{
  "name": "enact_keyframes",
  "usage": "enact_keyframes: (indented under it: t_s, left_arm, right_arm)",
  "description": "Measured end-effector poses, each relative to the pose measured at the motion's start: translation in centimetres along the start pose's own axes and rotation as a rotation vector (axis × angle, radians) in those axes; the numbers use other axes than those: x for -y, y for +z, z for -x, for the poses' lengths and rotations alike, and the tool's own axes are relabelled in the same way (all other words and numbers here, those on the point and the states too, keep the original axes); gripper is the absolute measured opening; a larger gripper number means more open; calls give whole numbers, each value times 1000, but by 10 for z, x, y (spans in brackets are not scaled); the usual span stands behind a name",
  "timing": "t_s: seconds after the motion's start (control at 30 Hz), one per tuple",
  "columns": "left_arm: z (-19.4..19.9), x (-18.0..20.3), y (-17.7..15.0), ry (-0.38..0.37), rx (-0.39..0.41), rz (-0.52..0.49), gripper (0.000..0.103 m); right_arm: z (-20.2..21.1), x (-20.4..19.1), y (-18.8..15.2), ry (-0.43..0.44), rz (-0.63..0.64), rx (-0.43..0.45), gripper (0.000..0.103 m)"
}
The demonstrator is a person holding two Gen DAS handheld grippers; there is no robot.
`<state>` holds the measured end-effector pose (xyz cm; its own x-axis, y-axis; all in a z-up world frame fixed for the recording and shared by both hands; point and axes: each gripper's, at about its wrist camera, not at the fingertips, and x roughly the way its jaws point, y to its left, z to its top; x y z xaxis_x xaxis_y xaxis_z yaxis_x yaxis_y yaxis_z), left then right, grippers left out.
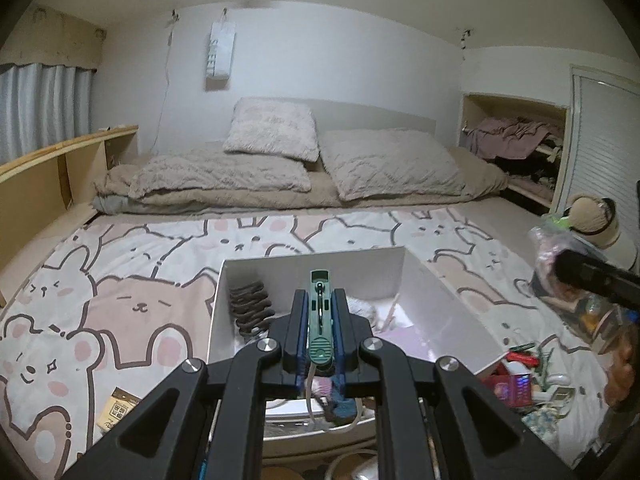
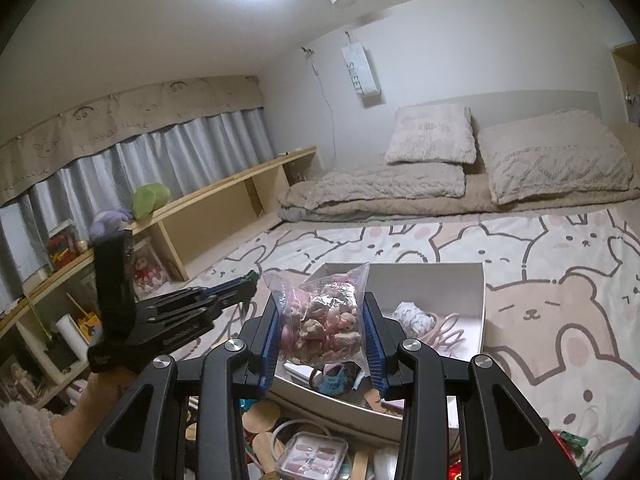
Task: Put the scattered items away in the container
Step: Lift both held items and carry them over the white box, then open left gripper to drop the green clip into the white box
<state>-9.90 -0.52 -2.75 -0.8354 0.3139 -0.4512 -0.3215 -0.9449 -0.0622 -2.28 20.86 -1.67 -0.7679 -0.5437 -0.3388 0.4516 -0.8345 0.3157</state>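
White container [image 1: 448,300] sits mid-frame on the bed with the bear-print sheet [image 1: 132,280], open top, both views looking into it. Left tool [image 1: 320,312] is clenched on a green clip [image 1: 321,320], held above the near end of the box. Right tool [image 2: 326,320] grips a clear zip bag [image 2: 324,312] stuffed with small pink and beige trinkets, hanging over the container's near left corner.

Step in hand, as I read it: carrying both items over the box for the drop. Next move likely calls for getting each item well inside the walls, then letting go; the bag is bulky and may catch the rim.

Already inside: dark coiled hair ties [image 1: 250,308] at the left wall, a white fluffy thing [image 2: 412,316], pink loops [image 2: 444,332], a blue knitted bit [image 2: 334,378] near the front.

Still loose on the bed: red and green bits [image 1: 516,376] lower right, a nail set case [image 2: 312,456] at the bottom, a small packet [image 1: 118,412] lower left.
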Motion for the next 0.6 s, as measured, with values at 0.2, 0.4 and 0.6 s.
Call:
enact_keyframes:
  t_s: [0.2,0.4,0.6]
  left_arm:
    - [-18,-13,-9,3,-43,34,12]
    - [-33,-19,-12,-23,-73,61,12]
    - [-53,-21,-21,-56,-135,66,12]
  right_arm:
    - [-27,6,-5,-7,-13,-59,38]
    - [-54,15,-9,-10,-57,-126,38]
    - [-70,18,-13,-22,-75,-162,38]
